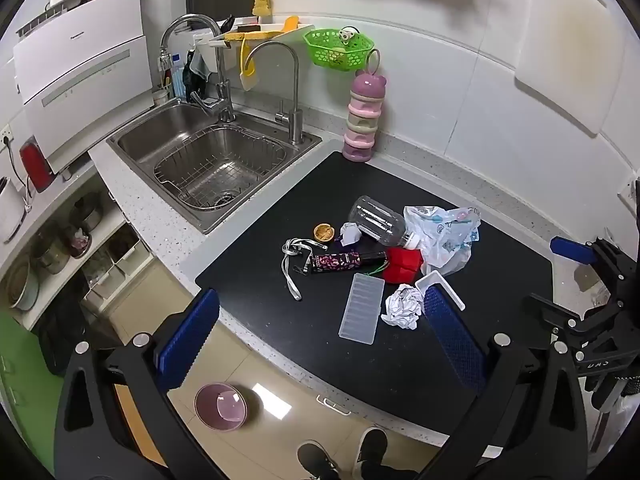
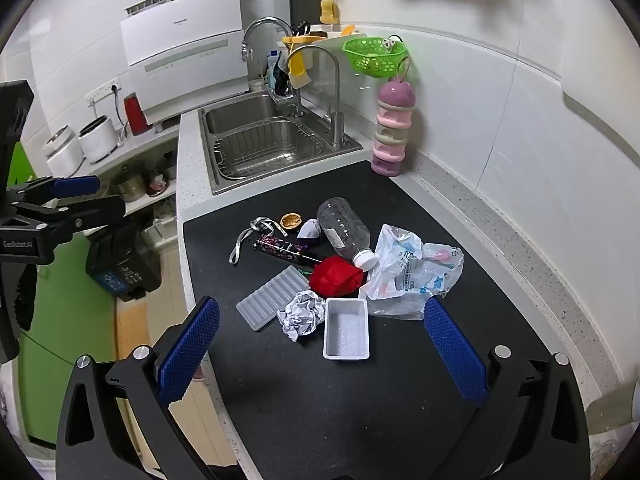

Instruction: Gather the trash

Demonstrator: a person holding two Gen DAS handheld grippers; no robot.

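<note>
At the far left of the right wrist view the left gripper (image 2: 76, 186) is seen from the side, held over the floor beside the counter; in its own view its blue fingers (image 1: 188, 336) are spread wide apart with nothing between them. A steel sink (image 2: 224, 120) with a wire basket in it is set into the counter behind. The trash is gathered in a loose heap on a black mat (image 2: 320, 400) that covers the counter. At the left of the heap a grey lanyard (image 2: 240, 242) is laid, with a dark patterned tube (image 2: 280, 249) just beside it and a walnut shell half (image 2: 291, 221) behind. A clear ribbed tray (image 2: 272, 298) is placed nearer the front, touching a crumpled paper ball (image 2: 302, 314). A small white plastic tray (image 2: 346, 330) is set upright just right of the ball. Behind these a red crumpled piece (image 2: 336, 276) is seen, and a clear plastic bottle (image 2: 344, 228) is laid on its side with its white cap against the red piece. A printed plastic bag (image 2: 412, 276) is spread at the right of the heap. A stacked pink container (image 2: 390, 132) is stood against the wall at the mat's far corner. The right gripper (image 2: 320, 344) is held above the mat's near part, its fingers (image 2: 454, 354) fully parted and touching nothing.
</note>
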